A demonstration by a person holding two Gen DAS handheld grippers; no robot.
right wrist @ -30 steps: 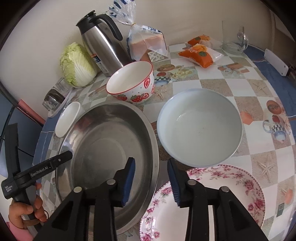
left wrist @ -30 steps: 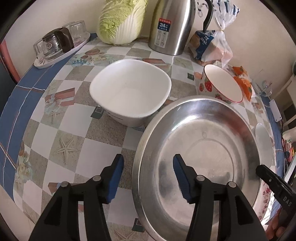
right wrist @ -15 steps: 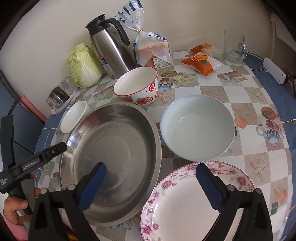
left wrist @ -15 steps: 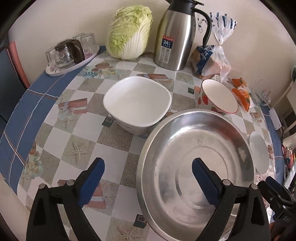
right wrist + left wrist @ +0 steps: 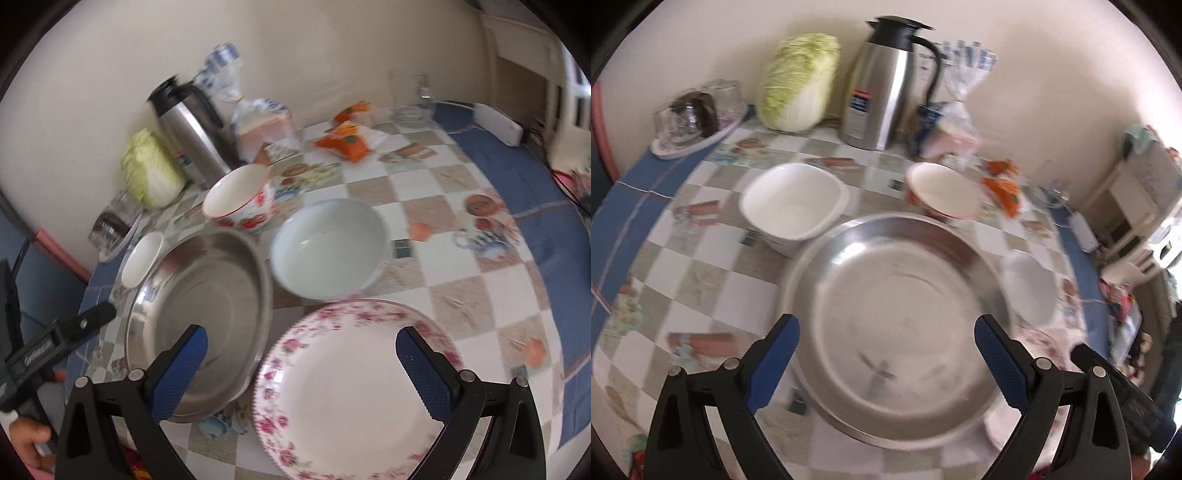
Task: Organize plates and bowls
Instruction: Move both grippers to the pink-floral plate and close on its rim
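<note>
A wide steel basin (image 5: pixel 897 295) (image 5: pixel 207 295) rests on the checked tablecloth. My left gripper (image 5: pixel 886 332) hovers above its near rim, open and empty. Behind the basin stand a square white bowl (image 5: pixel 794 203) and a strawberry-patterned bowl (image 5: pixel 942 188) (image 5: pixel 240 199). A round white bowl (image 5: pixel 328 247) sits to the basin's right, and a floral plate (image 5: pixel 351 387) lies nearest. The jaws of my right gripper (image 5: pixel 301 339) are opening above the plate and the basin's edge, with nothing held between them. The left gripper's body (image 5: pixel 55 343) shows at the left edge.
Along the wall stand a cabbage (image 5: pixel 798 81), a steel thermos jug (image 5: pixel 882 85), a bagged loaf (image 5: pixel 953 129) and a tray of glasses (image 5: pixel 694 114). Orange packets (image 5: pixel 347 140), a glass jug (image 5: pixel 410 96) and a white power strip (image 5: pixel 498 125) lie at the far right.
Both grippers opened wide off the steel basin's rim and drew back and upward. The basin stays on the table.
</note>
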